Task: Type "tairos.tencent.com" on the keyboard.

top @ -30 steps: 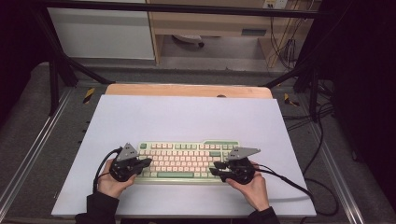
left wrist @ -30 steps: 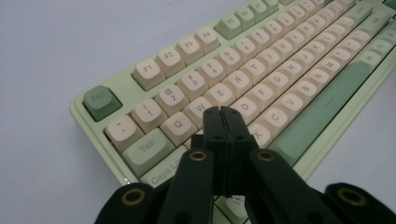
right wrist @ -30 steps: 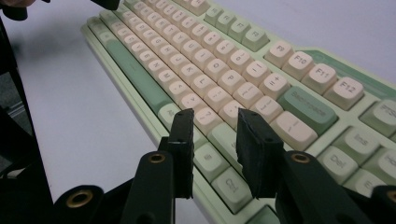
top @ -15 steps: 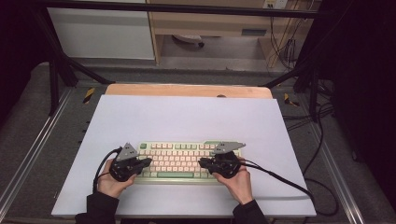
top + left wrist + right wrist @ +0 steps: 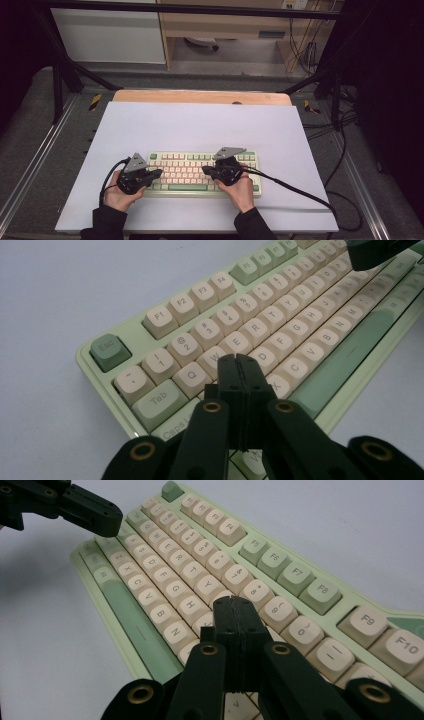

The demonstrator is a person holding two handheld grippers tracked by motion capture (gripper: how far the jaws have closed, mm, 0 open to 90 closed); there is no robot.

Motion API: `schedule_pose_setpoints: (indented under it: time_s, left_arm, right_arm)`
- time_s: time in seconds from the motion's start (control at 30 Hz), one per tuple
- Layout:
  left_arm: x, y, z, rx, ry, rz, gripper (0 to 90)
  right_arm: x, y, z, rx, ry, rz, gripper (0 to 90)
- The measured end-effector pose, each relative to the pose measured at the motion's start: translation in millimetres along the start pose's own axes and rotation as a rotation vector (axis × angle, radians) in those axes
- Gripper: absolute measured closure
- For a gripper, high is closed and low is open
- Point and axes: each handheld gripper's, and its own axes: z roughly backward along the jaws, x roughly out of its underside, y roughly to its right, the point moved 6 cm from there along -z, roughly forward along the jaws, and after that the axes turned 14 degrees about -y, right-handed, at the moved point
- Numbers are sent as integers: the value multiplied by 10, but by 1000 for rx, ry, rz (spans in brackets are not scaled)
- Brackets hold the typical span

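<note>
A person sits at a white table point(image 5: 200, 125) with a pale green keyboard point(image 5: 200, 172) lying near its front edge, at about six o'clock on the table top. Each hand holds a black two-jaw tool, and both tools hang over the keys.

The left tool point(image 5: 159, 173) is over the keyboard's nine o'clock end. Its jaws are pressed together with nothing between them. In the left gripper view, the joined tips point(image 5: 239, 362) point down at the letter keys around W, S and D, close above them; whether they touch a key cannot be told.

The right tool point(image 5: 204, 170) has just changed. A second ago it sat at the keyboard's three o'clock end with its jaws slightly apart. Since then it has slid toward nine o'clock, to right of the keyboard's centre, and its jaws have just been closing; they now meet, holding nothing. In the right gripper view, the joined tips point(image 5: 235, 605) hover over the keys below the 8 and 9.

With both tools closed to a single blunt point and one placed over each half of the board, the work appears to be pressing keys, typing-style. The right tool's move suggests it is lining up on its next key, and a short downward dab would likely follow.
</note>
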Motion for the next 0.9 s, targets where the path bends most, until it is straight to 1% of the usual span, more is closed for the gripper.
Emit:
schedule_pose_setpoints:
  time_s: [0.07,0.17,0.3,0.6,0.73,0.9]
  left_arm:
    - [0,0,-1,0,0,0,898]
    - [0,1,-3,0,0,-1,898]
    - [-1,3,-4,-1,-1,-3,898]
    - [3,7,-13,0,-4,-3,898]
    - [2,3,-11,0,-3,-2,898]
    - [3,3,-11,-1,-3,-3,898]
  right_arm:
    - [-15,8,-40,3,-5,-6,900]
    - [-27,29,-97,19,-22,-1,900]
    - [-31,35,-149,22,-28,-2,900]
    - [-37,73,-212,31,-42,-4,900]
    - [-42,74,-225,25,-41,-10,900]
    - [-45,64,-234,27,-52,-3,900]
